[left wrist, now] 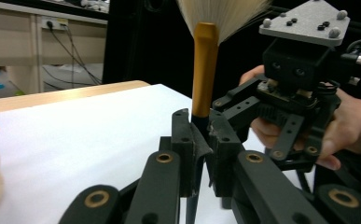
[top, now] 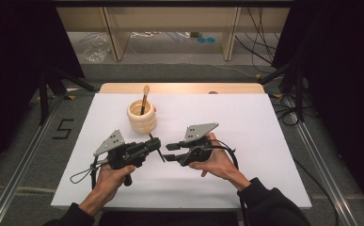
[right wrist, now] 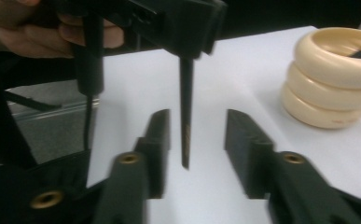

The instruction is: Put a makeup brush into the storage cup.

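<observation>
The left gripper [top: 155,143] has its jaws clamped on a makeup brush [left wrist: 204,70] (gold ferrule, pale bristles), just near of the cream holder [top: 141,117] on the desk [top: 245,122]. The right gripper [top: 170,152] has its jaws wide apart, flanking the brush's dark handle tip without touching.

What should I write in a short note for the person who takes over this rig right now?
Left claw: shut on the brush, gripping its dark handle below the gold ferrule, bristles up.
Right claw: open, its jaws on either side of the handle's lower end, not touching it.
Cream holder: upright on the white table, behind the claws, with another brush standing in it.
Done: one brush is lifted off the table and offered to the right claw.
Left, probably: close the right claw on the handle, release the left, then most likely put the brush into the holder.
</observation>
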Tool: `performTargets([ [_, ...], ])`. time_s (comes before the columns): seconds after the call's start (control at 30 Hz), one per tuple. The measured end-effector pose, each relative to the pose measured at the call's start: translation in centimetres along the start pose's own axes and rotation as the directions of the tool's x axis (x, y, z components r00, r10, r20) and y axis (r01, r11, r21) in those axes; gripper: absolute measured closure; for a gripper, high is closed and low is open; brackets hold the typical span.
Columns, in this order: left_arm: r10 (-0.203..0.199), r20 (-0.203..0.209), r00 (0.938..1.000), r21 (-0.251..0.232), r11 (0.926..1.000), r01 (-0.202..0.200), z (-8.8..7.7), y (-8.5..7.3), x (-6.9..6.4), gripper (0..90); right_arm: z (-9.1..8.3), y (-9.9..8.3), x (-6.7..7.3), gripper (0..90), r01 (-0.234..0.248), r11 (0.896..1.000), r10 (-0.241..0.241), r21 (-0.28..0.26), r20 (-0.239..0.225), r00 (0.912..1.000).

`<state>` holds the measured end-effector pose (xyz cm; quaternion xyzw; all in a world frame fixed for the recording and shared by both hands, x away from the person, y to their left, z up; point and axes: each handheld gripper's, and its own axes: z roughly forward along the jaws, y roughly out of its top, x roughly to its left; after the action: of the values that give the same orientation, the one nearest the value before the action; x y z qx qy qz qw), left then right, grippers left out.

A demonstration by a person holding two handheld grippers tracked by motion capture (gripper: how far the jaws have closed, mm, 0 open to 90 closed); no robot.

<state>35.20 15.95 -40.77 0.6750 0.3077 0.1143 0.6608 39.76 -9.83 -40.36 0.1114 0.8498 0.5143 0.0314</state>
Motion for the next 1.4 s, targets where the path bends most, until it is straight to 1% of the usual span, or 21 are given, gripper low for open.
performTargets([
  [0.17,0.022,-0.043,0.9988,0.006,0.9997,-0.022,-0.3,0.1,0.5,82.8,-0.9,-0.3,-0.4,47.5,-0.025,1.000,0.025,-0.005,0.051,0.9984],
  [0.23,0.019,-0.055,0.9983,0.003,0.9998,-0.019,-0.5,0.2,0.7,82.8,-1.4,-0.3,-0.4,41.3,-0.044,0.999,0.046,-0.025,0.080,0.9958],
  [0.33,0.029,-0.069,0.9972,0.002,0.9996,-0.029,-0.7,0.3,0.8,82.8,-1.9,-0.4,-0.4,34.1,-0.052,0.998,0.056,-0.045,0.104,0.9930],
  [0.5,0.030,-0.094,0.9951,0.004,0.9996,-0.030,-0.9,0.4,1.2,82.8,-2.8,-1.1,-0.2,24.7,-0.086,0.993,0.098,-0.084,0.160,0.9822],
  [0.53,0.027,-0.102,0.9944,0.001,0.9996,-0.027,-1.0,0.4,1.3,82.7,-3.0,-1.4,-0.2,22.0,-0.101,0.991,0.113,-0.085,0.159,0.9807],
  [0.57,0.024,-0.104,0.9942,0.000,0.9997,-0.025,-1.0,0.4,1.3,82.7,-3.3,-1.8,-0.2,20.5,-0.097,0.993,0.108,-0.071,0.184,0.9769],
  [0.67,0.027,-0.113,0.9932,0.000,0.9996,-0.027,-1.1,0.4,1.5,82.7,-4.1,-2.6,-0.1,20.5,-0.101,0.991,0.118,-0.092,0.204,0.9718],
  [0.7,0.029,-0.115,0.9929,0.002,0.9996,-0.029,-1.1,0.5,1.5,82.7,-4.4,-2.8,0.0,20.6,-0.118,0.988,0.136,-0.099,0.196,0.9712],
  [0.8,0.029,-0.119,0.9925,0.001,0.9996,-0.029,-1.2,0.5,1.6,82.8,-5.5,-3.3,0.0,20.4,-0.117,0.985,0.144,-0.125,0.235,0.9612],
  [0.83,0.035,-0.123,0.9918,0.004,0.9994,-0.035,-1.3,0.6,1.7,82.7,-5.8,-3.5,0.1,20.3,-0.137,0.982,0.165,-0.127,0.239,0.9571],
  [1.0,0.030,-0.150,0.9883,0.005,0.9995,-0.030,-1.5,0.6,2.3,82.7,-7.0,-4.4,0.4,19.8,-0.128,0.980,0.168,-0.154,0.289,0.9425],
  [1.03,0.033,-0.154,0.9875,0.007,0.9995,-0.032,-1.5,0.7,2.4,82.7,-7.2,-4.6,0.5,19.7,-0.138,0.979,0.178,-0.153,0.296,0.9385],
  [1.07,0.029,-0.157,0.9871,0.007,0.9996,-0.028,-1.6,0.7,2.4,82.7,-7.3,-4.8,0.5,19.7,-0.150,0.974,0.194,-0.167,0.288,0.9378],
  [1.1,0.035,-0.159,0.9866,0.008,0.9994,-0.034,-1.6,0.7,2.5,82.7,-7.6,-4.9,0.6,19.7,-0.147,0.975,0.192,-0.165,0.305,0.9328],
  [1.13,0.038,-0.163,0.9859,0.010,0.9993,-0.037,-1.6,0.7,2.5,82.7,-7.6,-5.1,0.6,19.6,-0.143,0.975,0.191,-0.172,0.301,0.9342],
  [1.23,0.039,-0.174,0.9839,0.012,0.9992,-0.037,-1.5,0.8,2.8,82.7,-7.9,-5.5,0.9,19.0,-0.152,0.974,0.200,-0.171,0.316,0.9275],
  [1.27,0.041,-0.179,0.9830,0.015,0.9991,-0.039,-1.5,0.9,2.9,82.7,-7.9,-5.6,1.0,19.0,-0.145,0.973,0.198,-0.180,0.321,0.9262],
  [1.3,0.040,-0.184,0.9821,0.017,0.9992,-0.037,-1.5,1.0,3.0,82.7,-8.0,-5.7,1.1,18.9,-0.157,0.971,0.209,-0.182,0.312,0.9270],
  [1.33,0.037,-0.188,0.9814,0.016,0.9993,-0.035,-1.5,1.0,3.2,82.7,-8.1,-5.8,1.2,18.8,-0.157,0.972,0.207,-0.174,0.321,0.9241],
  [1.37,0.038,-0.194,0.9802,0.017,0.9992,-0.035,-1.5,1.1,3.3,82.7,-8.1,-5.9,1.2,18.7,-0.162,0.971,0.210,-0.173,0.309,0.9276],
  [1.4,0.041,-0.202,0.9784,0.018,0.9991,-0.039,-1.5,1.2,3.5,82.8,-8.2,-5.9,1.3,18.5,-0.166,0.972,0.212,-0.166,0.317,0.9245],
])
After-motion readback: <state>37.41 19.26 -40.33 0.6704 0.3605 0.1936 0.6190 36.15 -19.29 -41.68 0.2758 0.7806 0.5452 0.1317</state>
